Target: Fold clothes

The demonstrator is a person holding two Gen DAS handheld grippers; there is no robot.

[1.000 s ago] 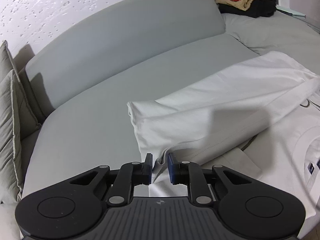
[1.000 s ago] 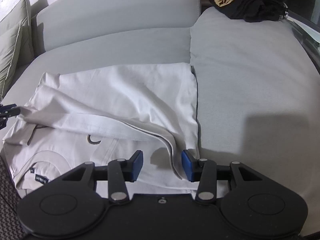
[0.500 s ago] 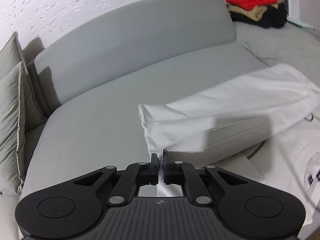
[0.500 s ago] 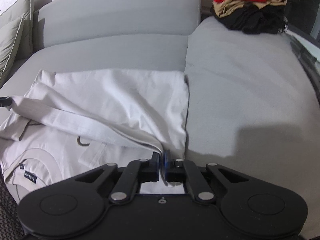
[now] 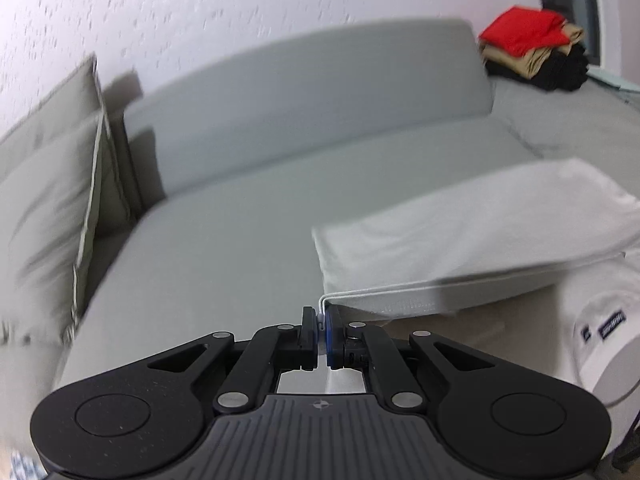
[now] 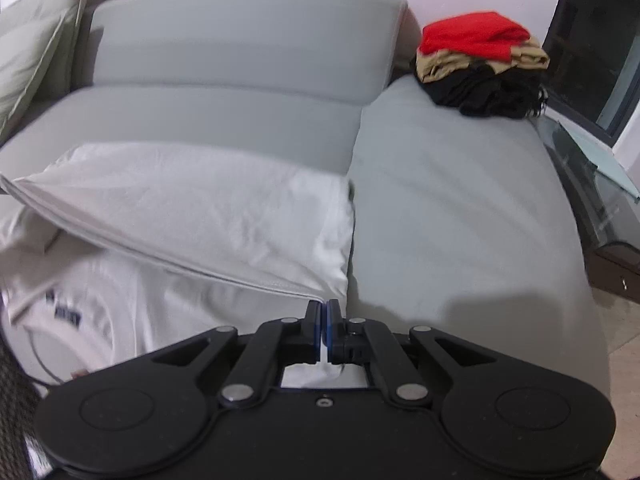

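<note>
A white T-shirt (image 5: 472, 220) (image 6: 192, 208) with a dark printed label lies on the grey sofa seat (image 5: 224, 240) (image 6: 452, 208). My left gripper (image 5: 320, 322) is shut on the left corner of its hemmed edge, and that edge hangs lifted off the lower layer. My right gripper (image 6: 323, 314) is shut on the other corner of the same edge, near the seam between the two seat cushions. The raised fold stretches between the two grippers, above the printed part (image 6: 66, 312) of the shirt.
A stack of folded red, tan and black clothes (image 5: 536, 54) (image 6: 480, 68) sits at the far right end of the sofa. Pale cushions (image 5: 52, 200) (image 6: 28, 64) lean at the left end. A glass side table (image 6: 592, 184) stands to the right of the sofa.
Both grippers closed from open onto the shirt's hem corners, then rose and drew back, lifting the hemmed edge off the layer beneath.
</note>
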